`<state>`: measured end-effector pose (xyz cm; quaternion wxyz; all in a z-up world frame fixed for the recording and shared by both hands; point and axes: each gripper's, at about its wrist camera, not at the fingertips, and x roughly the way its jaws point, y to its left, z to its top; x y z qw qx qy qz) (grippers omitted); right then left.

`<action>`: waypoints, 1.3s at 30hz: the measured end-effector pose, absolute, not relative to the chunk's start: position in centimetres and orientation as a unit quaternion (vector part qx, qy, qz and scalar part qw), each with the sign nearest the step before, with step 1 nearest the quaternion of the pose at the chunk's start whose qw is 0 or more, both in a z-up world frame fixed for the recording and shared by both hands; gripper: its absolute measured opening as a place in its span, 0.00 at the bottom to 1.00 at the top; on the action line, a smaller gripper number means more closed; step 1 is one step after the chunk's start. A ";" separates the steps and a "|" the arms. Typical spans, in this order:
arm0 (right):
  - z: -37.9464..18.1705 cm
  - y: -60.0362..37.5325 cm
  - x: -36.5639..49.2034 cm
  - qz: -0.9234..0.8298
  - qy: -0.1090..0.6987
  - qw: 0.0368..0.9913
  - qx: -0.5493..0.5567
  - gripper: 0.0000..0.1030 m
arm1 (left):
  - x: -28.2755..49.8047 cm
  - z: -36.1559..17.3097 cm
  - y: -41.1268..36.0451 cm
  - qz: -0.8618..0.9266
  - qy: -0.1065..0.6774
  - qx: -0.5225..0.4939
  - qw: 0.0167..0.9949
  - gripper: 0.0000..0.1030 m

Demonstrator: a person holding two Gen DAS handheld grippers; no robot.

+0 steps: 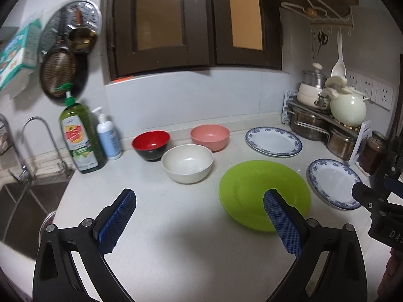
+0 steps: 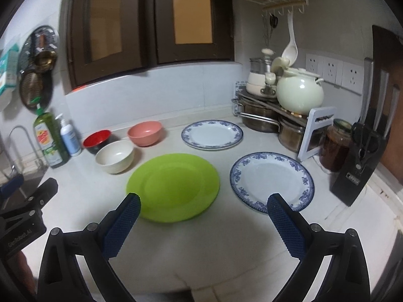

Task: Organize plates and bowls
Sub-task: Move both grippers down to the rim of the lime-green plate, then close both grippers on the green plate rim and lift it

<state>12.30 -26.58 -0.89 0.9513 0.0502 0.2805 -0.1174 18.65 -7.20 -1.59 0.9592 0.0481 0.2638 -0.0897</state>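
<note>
On the white counter (image 1: 176,226) lie a lime green plate (image 1: 252,188) (image 2: 173,186) and two blue-rimmed white plates, one near (image 1: 330,181) (image 2: 269,178) and one farther back (image 1: 273,141) (image 2: 211,134). Three bowls stand left of them: red-and-black (image 1: 151,144) (image 2: 97,139), pink (image 1: 210,136) (image 2: 144,132), cream (image 1: 187,162) (image 2: 114,157). My left gripper (image 1: 200,198) is open above bare counter, its right finger over the green plate's edge. My right gripper (image 2: 202,202) is open, hovering in front of the green plate and the near blue plate, holding nothing.
A sink (image 1: 25,206) with a tap lies at the left, with a green soap bottle (image 1: 80,136) and a white pump bottle (image 1: 108,136) beside it. Pots, a cream teapot (image 2: 299,93), a jar (image 2: 335,146) and a knife block (image 2: 362,156) crowd the right corner.
</note>
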 end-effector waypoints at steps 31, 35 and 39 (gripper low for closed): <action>-11.0 -31.2 27.9 -0.169 0.424 0.886 0.086 0.75 | 35.1 -12.6 -13.4 -0.168 0.408 0.124 0.889 0.84; -11.8 -31.3 28.8 -0.165 0.438 0.880 0.084 0.70 | 35.8 -13.4 -13.6 -0.173 0.421 0.124 0.882 0.81; -12.4 -31.7 29.5 -0.160 0.455 0.872 0.089 0.64 | 36.1 -13.9 -14.2 -0.184 0.436 0.126 0.872 0.75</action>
